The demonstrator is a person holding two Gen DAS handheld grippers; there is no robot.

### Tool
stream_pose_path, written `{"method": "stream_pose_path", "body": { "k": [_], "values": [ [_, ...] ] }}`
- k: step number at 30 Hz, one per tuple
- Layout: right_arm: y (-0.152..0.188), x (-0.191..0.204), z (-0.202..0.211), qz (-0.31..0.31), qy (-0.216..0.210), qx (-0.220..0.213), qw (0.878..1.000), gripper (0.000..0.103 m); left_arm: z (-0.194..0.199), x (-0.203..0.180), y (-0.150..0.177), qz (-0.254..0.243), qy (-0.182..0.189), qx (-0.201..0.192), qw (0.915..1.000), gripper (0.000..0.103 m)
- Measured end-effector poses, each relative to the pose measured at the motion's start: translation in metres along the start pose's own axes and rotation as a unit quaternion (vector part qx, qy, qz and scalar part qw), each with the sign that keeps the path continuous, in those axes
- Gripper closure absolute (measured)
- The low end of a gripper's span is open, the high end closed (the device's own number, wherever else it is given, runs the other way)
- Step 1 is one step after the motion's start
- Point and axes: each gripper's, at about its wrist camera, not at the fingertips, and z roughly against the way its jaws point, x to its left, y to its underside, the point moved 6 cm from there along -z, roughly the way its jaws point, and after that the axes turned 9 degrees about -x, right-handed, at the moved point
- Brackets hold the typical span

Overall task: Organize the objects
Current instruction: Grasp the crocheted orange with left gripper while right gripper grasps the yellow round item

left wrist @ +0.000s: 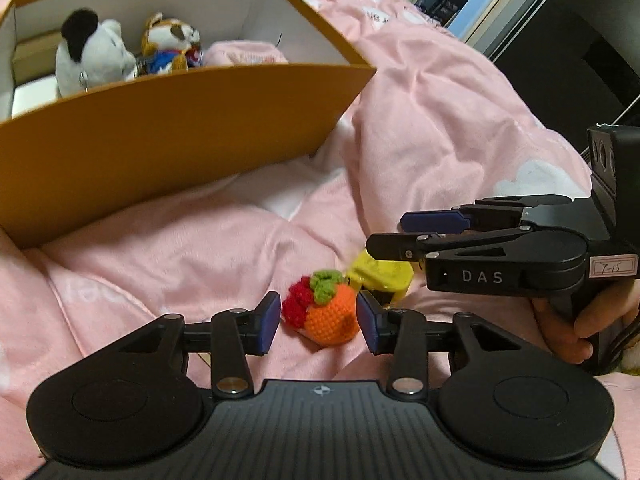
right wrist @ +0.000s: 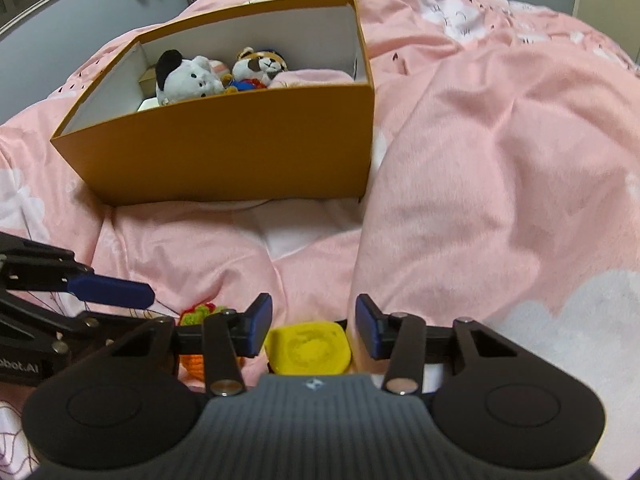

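yellow toy (right wrist: 307,350) partly behind gripper body, box (left wrist: 160,152) cut by left edge

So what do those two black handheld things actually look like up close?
Both are matte black. Each tool, left and right, ends in two fingers tipped with blue pads, driven by flat linkage bars with silver pivot pins, above a ribbed grey plate flanked by two round discs. The right one's side reads "DAS" and carries a small handwritten white label. A bare hand grips its handle; no sleeve shows.

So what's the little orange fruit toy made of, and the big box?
The orange fruit toy looks crocheted from yarn: bumpy stitches, fuzzy matte surface. The box looks like stiff cardboard, smooth matte orange-brown outside, plain white inside, with thin straight walls.
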Motion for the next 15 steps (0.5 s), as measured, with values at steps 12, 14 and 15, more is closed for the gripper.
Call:
{"method": "stream_pose_path", "body": {
  "k": [12, 14, 15],
  "values": [
    [0.006, -0.005, -0.01, -0.028, -0.015, 0.02, 0.999, 0.063, -0.015, 0.01, 0.005, 0.025, 0.021, 0.031, 0.999, 0.052],
    [0.007, -0.005, -0.011, -0.03, -0.017, 0.023, 0.999, 0.063, -0.019, 0.012, 0.005, 0.028, 0.024, 0.037, 0.9987, 0.052],
    [0.008, -0.005, -0.012, -0.03, -0.019, 0.025, 0.999, 0.063, -0.021, 0.011, 0.006, 0.028, 0.024, 0.039, 0.9986, 0.051]
  ]
}}
